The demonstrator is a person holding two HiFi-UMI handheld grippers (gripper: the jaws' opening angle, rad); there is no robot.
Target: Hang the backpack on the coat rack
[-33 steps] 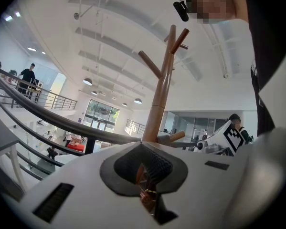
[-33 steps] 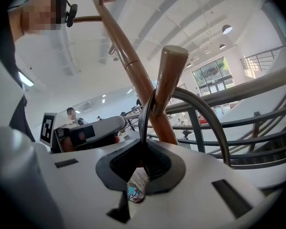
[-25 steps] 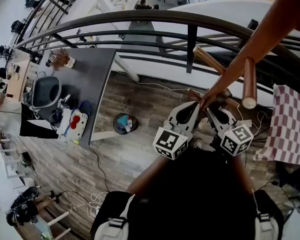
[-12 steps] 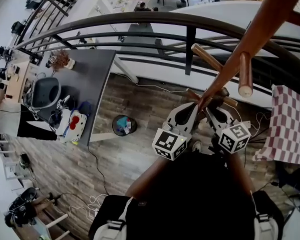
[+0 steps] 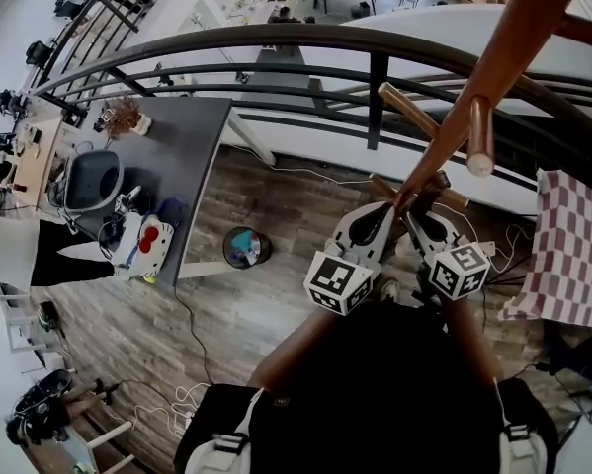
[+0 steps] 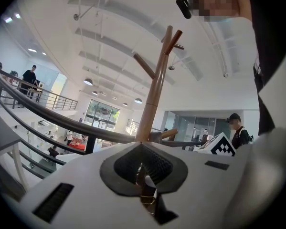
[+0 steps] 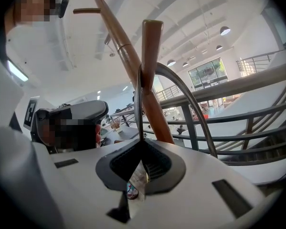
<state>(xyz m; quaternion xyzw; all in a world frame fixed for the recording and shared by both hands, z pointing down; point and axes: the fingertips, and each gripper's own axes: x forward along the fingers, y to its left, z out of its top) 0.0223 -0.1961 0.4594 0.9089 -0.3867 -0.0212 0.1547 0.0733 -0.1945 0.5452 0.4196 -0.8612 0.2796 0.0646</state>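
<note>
The black backpack (image 5: 394,383) hangs under both grippers at the bottom of the head view. The wooden coat rack (image 5: 493,57) slants down from the top right, with a peg (image 5: 478,136) sticking up. My left gripper (image 5: 382,212) and my right gripper (image 5: 415,215) sit side by side against the pole's lower part. In the right gripper view, the thin black strap (image 7: 139,94) rises from the shut right gripper (image 7: 140,163) and loops over a peg (image 7: 150,56). In the left gripper view the left gripper (image 6: 143,168) is shut on a dark part of the backpack, with the pole (image 6: 154,94) straight ahead.
A dark curved railing (image 5: 276,38) runs just behind the rack, with a drop to a lower floor holding a grey table (image 5: 167,156) and a round bin (image 5: 246,245). A red checked cloth (image 5: 572,245) hangs at the right. People (image 6: 236,130) stand in the distance.
The right gripper has sunk a little with the strap in it. The left gripper has kept still.
</note>
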